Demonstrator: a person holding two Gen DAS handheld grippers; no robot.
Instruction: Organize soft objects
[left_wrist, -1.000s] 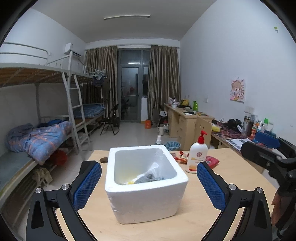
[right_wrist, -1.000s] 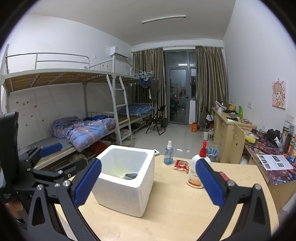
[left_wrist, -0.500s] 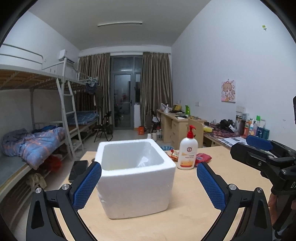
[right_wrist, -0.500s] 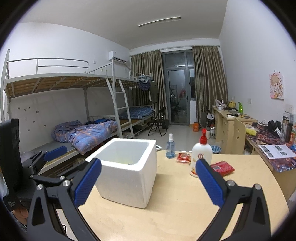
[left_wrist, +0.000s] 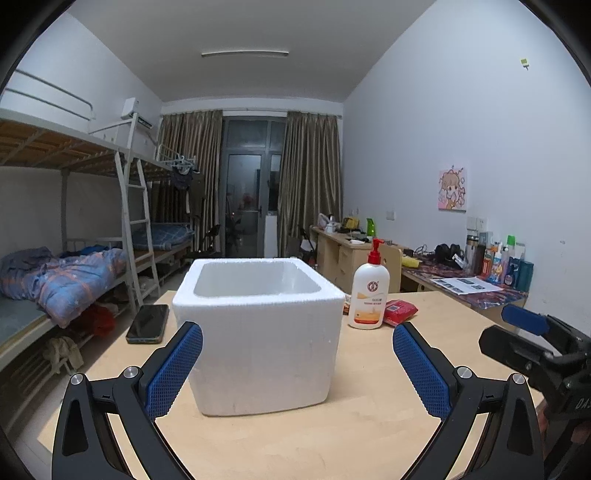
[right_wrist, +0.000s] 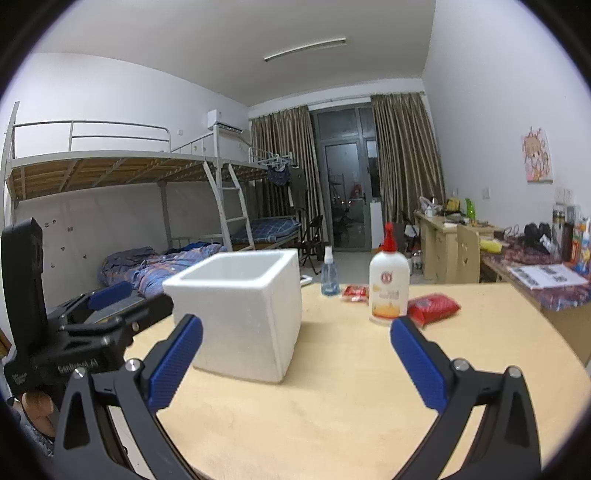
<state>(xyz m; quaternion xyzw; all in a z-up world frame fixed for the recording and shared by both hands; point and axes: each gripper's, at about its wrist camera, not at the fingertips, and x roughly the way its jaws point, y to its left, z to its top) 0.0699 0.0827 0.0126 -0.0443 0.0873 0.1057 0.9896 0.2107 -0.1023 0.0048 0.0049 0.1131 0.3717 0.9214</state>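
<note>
Two grippers, both spread wide, nothing held, nothing touched. Left gripper (left_wrist: 297, 363) hangs low over the table (left_wrist: 303, 439), foam box (left_wrist: 258, 332) right ahead between its blue pads. Right gripper (right_wrist: 295, 360) sits beside it, box ahead on its left. Box: white styrofoam, square, thick walls, open top, upright near table centre. Inside mostly hidden from this low angle, so contents can't be told. Black phone (left_wrist: 147, 323) lies flat left of the box. Right of it: pump lotion bottle (left_wrist: 368, 293), red packet (right_wrist: 433, 307) just beside that. Further back: small spray bottle (right_wrist: 329, 271), another red wrapper (right_wrist: 355, 292).
</note>
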